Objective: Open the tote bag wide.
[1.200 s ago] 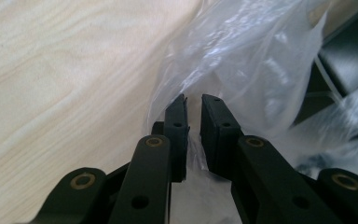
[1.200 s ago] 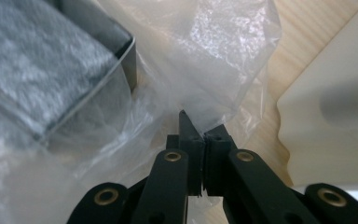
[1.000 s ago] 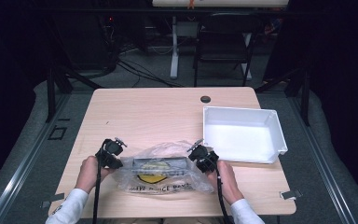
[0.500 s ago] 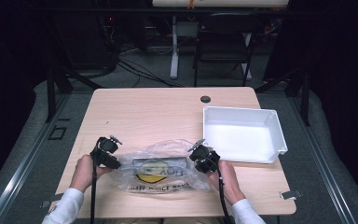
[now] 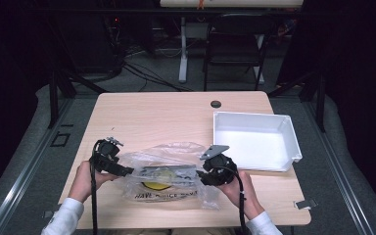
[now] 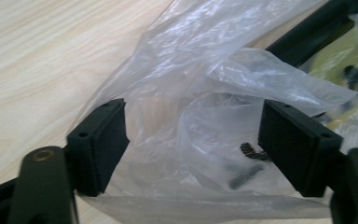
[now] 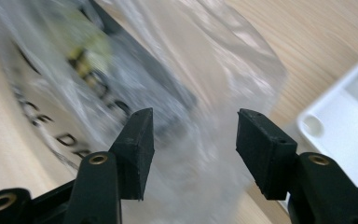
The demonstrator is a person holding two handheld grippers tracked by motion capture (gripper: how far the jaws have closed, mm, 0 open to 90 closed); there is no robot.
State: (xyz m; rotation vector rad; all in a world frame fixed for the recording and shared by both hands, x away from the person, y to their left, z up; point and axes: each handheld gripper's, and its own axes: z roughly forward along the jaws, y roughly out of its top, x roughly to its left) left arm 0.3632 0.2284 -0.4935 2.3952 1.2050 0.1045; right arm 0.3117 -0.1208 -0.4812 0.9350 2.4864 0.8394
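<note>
A clear plastic bag (image 5: 164, 176) with black lettering lies on the table's near middle, with a long dark bar and a yellow round item inside. My left gripper (image 5: 127, 171) is at the bag's left end. Its jaws have just been opening and stand apart (image 6: 193, 140), with loose plastic (image 6: 205, 70) bulging between them but not pinched. My right gripper (image 5: 203, 177) is at the bag's right end. It too has just been opening (image 7: 193, 144), and slack film (image 7: 168, 70) lies between its pads without being pressed.
A white tray (image 5: 293, 142) stands at the right of the wooden table, close behind my right hand, and its corner (image 7: 349, 121) is in the right gripper view. A small black round cap (image 5: 216, 104) sits at the table's far edge. Chairs and cables lie beyond.
Both grippers have opened and let go of the bag's ends, and both hands have lifted a little. The bag has slackened and rests on the table.
</note>
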